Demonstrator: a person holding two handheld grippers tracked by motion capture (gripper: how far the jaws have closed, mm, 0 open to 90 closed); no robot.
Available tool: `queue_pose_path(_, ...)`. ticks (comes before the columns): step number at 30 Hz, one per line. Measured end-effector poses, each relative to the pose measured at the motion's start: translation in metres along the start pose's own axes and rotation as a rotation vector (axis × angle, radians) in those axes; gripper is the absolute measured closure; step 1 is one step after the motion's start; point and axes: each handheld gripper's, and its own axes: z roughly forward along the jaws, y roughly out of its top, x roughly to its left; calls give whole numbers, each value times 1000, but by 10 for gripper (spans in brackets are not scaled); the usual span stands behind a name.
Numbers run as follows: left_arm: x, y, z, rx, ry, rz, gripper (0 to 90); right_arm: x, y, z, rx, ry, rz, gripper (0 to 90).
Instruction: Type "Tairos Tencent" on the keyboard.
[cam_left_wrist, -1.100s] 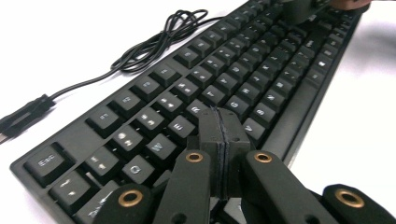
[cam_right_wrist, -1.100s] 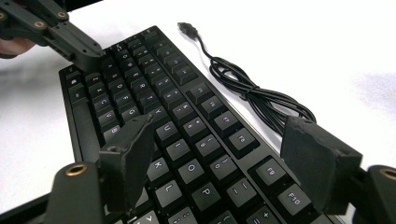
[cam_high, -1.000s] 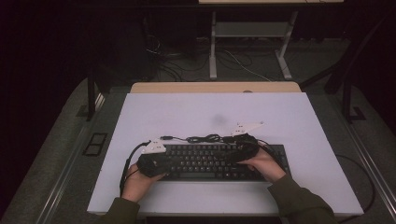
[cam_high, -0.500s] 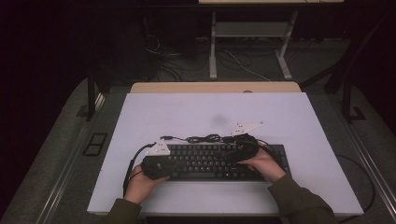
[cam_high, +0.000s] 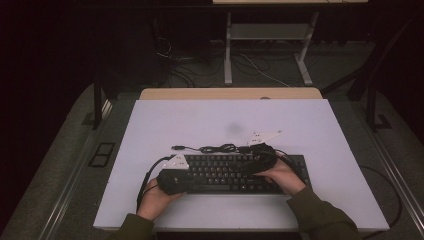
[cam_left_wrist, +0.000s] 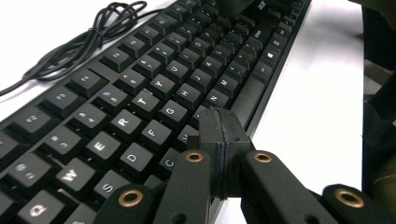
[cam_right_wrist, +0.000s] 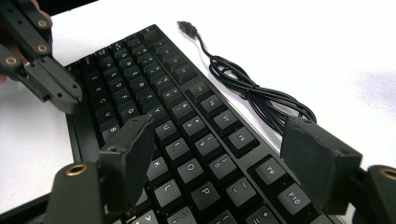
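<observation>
Black keyboard (cam_high: 235, 172) lies flat on the white desk (cam_high: 210, 122), long side parallel to the near edge, set toward that edge and roughly centred left to right. Its USB cable (cam_high: 220, 148) is bundled just behind the keyboard's far edge, with the plug (cam_high: 176, 147) resting on the desk toward the left.

Left gripper (cam_left_wrist: 219, 133): jaws fully closed, pads pressed together, nothing between them. The tip sits low over the bottom letter row near the space bar (cam_left_wrist: 254, 91), at the keyboard's left half; whether it touches a key can't be told. In the high view the left hand (cam_high: 157, 197) holds it at the keyboard's near-left corner.

Right gripper (cam_right_wrist: 224, 140): jaws spread wide, nothing clamped. It hangs over the right part of the key field, one jaw above the letter keys, the other above the function-row edge next to the cable. It looks clear of the keys, but contact can't be confirmed. The right hand (cam_high: 282, 175) rests on the keyboard's right half in the high view.

The two grippers are apart, with keys between them; the closed left tip also shows at the top left of the right gripper view.
</observation>
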Motion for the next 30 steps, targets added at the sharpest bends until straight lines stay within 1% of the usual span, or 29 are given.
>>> queue_pose_path(1, 0, 0, 1, 12, -3, 12, 888, 0, 0, 0, -1, 0, 1, 258)
queue_pose_path(2, -1, 0, 2, 8, -3, 2, 888, 0, 0, 0, -1, 0, 1, 258)
queue_pose_path(5, 0, 0, 3, 24, -4, 13, 888, 0, 0, 0, -3, -1, 3, 258)
queue_pose_path(9, 0, -1, 4, 28, -4, 9, 888, 0, 0, 0, -3, -1, 3, 258)
queue_pose_path(18, 1, -1, 8, 54, -7, 21, 887, 0, 0, 0, -1, -2, 4, 258)
queue_pose_path(23, 1, -2, 9, 54, -16, 12, 887, 0, 0, 0, -2, -3, 5, 259)
queue_pose_path(25, 1, -3, 10, 57, -14, 9, 887, 0, 0, 0, -2, -2, 6, 258)
queue_pose_path(26, 1, -3, 11, 67, -11, 11, 888, -1, 0, 0, -1, -2, 5, 258)
queue_pose_path(28, 2, -3, 11, 66, -17, 5, 888, -1, 0, 0, -1, -2, 5, 258)
queue_pose_path(30, 2, -3, 11, 65, -15, 6, 888, 0, 0, 0, -1, -3, 4, 258)
